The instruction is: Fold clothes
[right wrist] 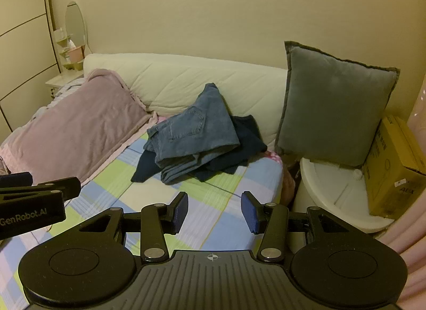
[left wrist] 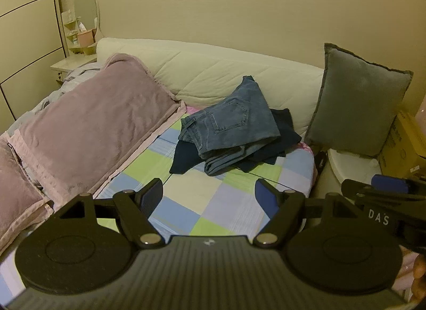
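Jeans (left wrist: pixel 234 123) folded atop a dark navy garment (left wrist: pixel 285 136), on the bed (left wrist: pixel 186 203) by the headboard (left wrist: pixel 213 70), well beyond left gripper (left wrist: pixel 209 195) and right gripper (right wrist: pixel 214 212), both wide, empty. Denim likely heavy, floppy; best pinched at waistband or hem.

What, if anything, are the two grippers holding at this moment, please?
Nothing: the left gripper and right gripper are both open and empty above the bed, short of the jeans.

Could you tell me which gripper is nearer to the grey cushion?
Right. The right gripper hovers open over the bed's edge, beside the grey cushion; the left gripper sits farther left, also open.
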The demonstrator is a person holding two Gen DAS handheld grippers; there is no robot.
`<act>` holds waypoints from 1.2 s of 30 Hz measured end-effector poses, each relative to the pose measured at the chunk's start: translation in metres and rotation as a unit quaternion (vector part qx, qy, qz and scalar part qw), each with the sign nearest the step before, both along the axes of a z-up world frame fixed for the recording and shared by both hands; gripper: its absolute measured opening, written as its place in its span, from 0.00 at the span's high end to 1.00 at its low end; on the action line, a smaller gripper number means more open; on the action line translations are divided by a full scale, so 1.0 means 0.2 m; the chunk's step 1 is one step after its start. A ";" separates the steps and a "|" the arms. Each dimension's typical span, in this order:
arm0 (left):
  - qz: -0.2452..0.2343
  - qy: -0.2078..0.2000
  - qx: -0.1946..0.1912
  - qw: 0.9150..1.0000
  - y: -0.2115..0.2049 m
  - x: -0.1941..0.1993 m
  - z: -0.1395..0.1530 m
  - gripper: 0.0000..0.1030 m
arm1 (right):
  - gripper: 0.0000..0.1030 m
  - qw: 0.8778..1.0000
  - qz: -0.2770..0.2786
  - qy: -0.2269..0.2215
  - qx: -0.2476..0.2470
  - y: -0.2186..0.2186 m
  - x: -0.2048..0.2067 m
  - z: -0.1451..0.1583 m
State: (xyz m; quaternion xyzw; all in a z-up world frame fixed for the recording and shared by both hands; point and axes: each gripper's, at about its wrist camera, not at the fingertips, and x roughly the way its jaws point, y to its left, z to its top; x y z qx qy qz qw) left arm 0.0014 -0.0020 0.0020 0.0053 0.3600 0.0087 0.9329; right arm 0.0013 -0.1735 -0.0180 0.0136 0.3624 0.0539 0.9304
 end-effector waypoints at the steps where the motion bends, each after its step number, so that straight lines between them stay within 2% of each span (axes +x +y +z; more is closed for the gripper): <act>1: -0.001 0.000 0.000 1.000 0.00 0.00 0.00 0.29 | 0.54 1.000 0.000 0.003 0.000 0.00 0.01 0.00; 15: -0.012 -0.008 -0.003 1.000 0.13 -0.07 -0.10 0.29 | 0.53 1.000 -0.005 -0.004 -0.004 0.04 0.02 0.00; 36: -0.020 0.000 -0.018 1.000 0.23 -0.04 -0.10 0.29 | 0.53 1.000 -0.014 -0.012 -0.021 0.12 0.01 0.04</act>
